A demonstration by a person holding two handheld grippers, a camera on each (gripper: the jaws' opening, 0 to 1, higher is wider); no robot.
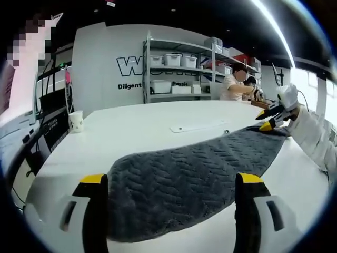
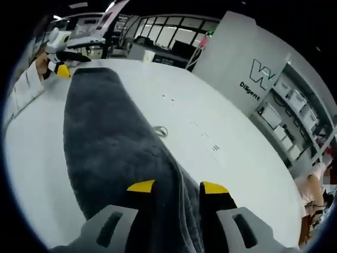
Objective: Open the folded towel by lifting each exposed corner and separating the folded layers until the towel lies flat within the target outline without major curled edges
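White surface spans the middle of both views, its far edge curving across the frame. Grey quilted towel lies stretched long over it: in the left gripper view it runs from lower centre up to the right; in the right gripper view it runs from bottom centre to upper left.

Metal shelving with white bins stands at upper centre of the left gripper view, against a wall with dark lettering. A seated person is just right of it.

Left claw: jaws wide apart, the towel's near end lying between them; grip on the cloth cannot be told.

Right claw: jaws close together, clamped on a raised fold of towel at bottom centre.

Paper cup stands at left, well apart from the towel.
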